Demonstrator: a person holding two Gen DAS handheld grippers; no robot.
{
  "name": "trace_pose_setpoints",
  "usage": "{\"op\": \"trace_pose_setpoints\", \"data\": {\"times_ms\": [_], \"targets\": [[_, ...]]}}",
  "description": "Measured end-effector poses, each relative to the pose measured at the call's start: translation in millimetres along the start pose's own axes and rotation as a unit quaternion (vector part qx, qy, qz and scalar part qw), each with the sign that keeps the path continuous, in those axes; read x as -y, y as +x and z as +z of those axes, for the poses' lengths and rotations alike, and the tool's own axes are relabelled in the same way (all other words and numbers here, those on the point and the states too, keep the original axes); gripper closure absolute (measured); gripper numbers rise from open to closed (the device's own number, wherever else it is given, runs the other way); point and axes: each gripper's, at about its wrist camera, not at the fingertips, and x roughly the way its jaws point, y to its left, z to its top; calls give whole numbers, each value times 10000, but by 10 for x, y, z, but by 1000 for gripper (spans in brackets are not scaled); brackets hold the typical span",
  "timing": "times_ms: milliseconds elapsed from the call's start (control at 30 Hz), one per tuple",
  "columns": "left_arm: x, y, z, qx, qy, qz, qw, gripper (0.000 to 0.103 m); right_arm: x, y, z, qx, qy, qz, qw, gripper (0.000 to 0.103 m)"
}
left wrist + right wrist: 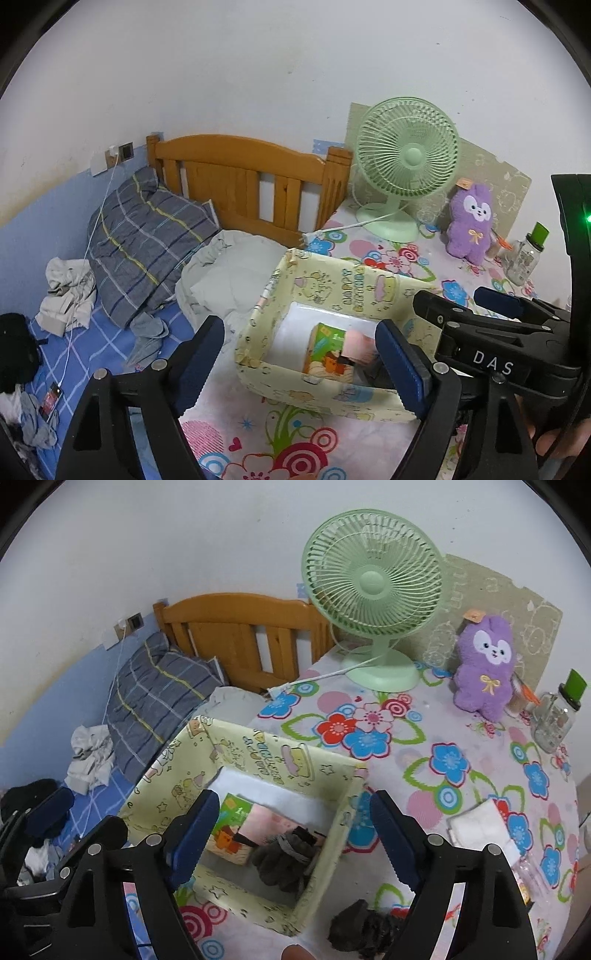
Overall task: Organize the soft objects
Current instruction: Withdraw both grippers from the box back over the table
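The storage box (258, 760) looks like matt printed fabric with a smooth white lining. Inside lies a dark knitted glove (286, 860), rough and fuzzy. The far headboard (240, 177) is glossy varnished wood. The fan (373, 579) is smooth green plastic, and the purple plush toy (484, 664) is fluffy cloth.

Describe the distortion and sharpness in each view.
Left wrist: fisheye bends the headboard, black corners, soft flat light, fan sharp. Right wrist: same curved edges; fan sharp, dark cloth at the bottom slightly soft.
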Motion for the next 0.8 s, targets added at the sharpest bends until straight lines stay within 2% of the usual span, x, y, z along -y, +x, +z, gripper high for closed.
{"op": "trace_pose_setpoints", "data": {"times_ms": [400,800], "targets": [[484,-142,-48,64,448,-352,9984,14,523,-428,-212,218,402,-370,9983,17],[1085,-265,-173,62,954,-743,9926,12,1097,-804,-547,321,840,-758,9931,17]]}}
